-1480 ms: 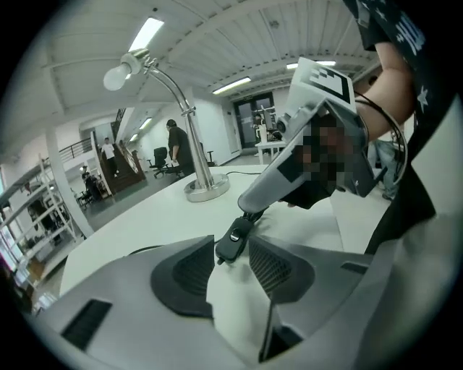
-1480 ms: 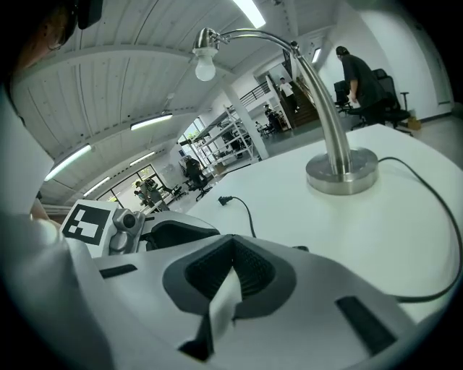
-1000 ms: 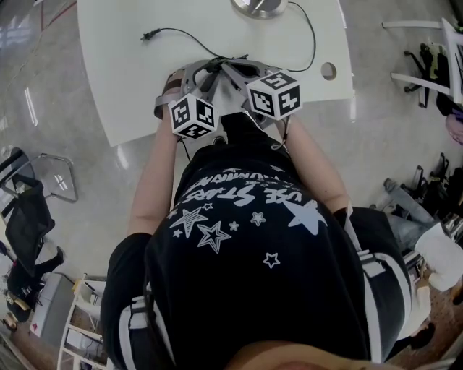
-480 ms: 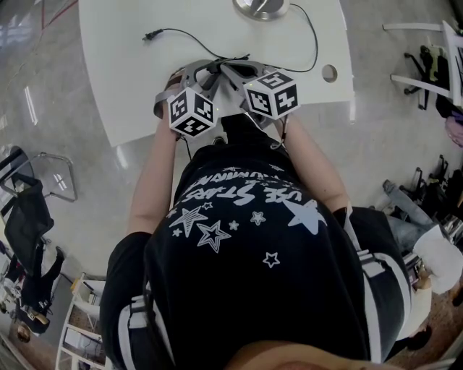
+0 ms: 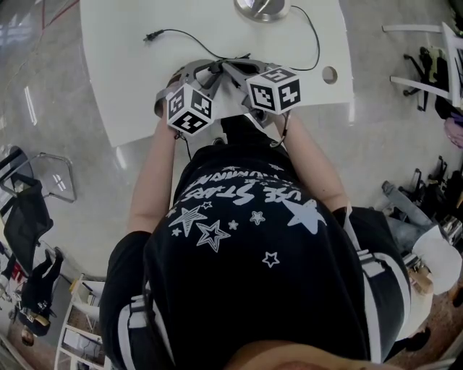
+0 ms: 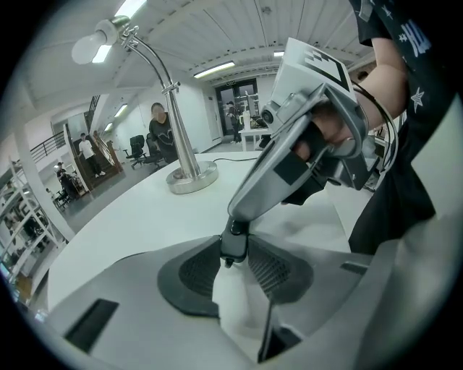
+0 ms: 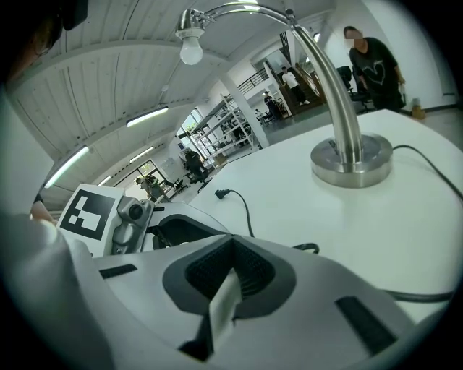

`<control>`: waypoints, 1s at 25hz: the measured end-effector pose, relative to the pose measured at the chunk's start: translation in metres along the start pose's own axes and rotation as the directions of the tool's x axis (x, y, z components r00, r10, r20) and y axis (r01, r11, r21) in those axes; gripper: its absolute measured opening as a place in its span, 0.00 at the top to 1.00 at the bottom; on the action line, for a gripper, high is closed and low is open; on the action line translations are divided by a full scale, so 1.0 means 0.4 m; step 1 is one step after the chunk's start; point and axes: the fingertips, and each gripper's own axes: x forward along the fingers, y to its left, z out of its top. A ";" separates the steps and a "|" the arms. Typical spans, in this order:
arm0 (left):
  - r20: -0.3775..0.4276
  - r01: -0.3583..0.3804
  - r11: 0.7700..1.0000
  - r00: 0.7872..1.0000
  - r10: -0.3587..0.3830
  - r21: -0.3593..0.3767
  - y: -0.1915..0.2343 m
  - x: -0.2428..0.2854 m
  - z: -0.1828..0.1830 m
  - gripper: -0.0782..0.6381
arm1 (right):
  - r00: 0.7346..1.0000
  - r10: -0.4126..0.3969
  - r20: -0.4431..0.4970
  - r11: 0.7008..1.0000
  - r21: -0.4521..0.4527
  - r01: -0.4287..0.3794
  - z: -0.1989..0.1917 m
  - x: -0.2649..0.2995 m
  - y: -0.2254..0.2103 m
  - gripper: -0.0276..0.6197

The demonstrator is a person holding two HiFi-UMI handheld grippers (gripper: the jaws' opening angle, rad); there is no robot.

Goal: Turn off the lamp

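The silver gooseneck lamp [image 6: 192, 177] stands at the table's far side, its base [image 5: 260, 6] at the top edge of the head view and its bulb [image 7: 191, 49] hanging over the table. Its black cord runs to where both grippers meet near the front edge. My right gripper [image 5: 226, 66] is shut, with a small black cord switch [image 6: 231, 249] at its tip [image 6: 233, 230]. My left gripper [image 6: 233, 242] has that switch between its pads, and its jaws are closing on it. In the right gripper view my right gripper [image 7: 231, 246] hides the switch.
The cord's plug [image 5: 148, 36] lies loose on the white table [image 5: 130, 87], unplugged. A round cable hole [image 5: 329, 71] sits near the right front corner. Chairs and racks stand on the floor around the table. A person [image 7: 369, 58] stands beyond the lamp.
The left gripper's marker cube has rolled slightly and shifted a little up. Both grippers stay at the same spot by the cord.
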 end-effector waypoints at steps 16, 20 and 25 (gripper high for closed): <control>0.010 -0.048 0.999 0.999 0.048 0.001 -0.012 -0.013 0.008 0.70 | 0.998 -0.062 0.005 0.997 -0.035 0.062 0.003 -0.024 -0.023 0.95; 0.046 -0.057 0.998 0.997 0.059 -0.039 -0.013 -0.028 0.011 0.70 | 0.997 -0.064 0.035 0.997 -0.034 0.065 0.012 -0.043 -0.012 0.95; 0.089 -0.100 0.993 0.991 0.104 -0.056 -0.012 -0.062 0.015 0.70 | 0.995 -0.068 0.068 0.997 -0.037 0.071 0.005 -0.081 0.014 0.95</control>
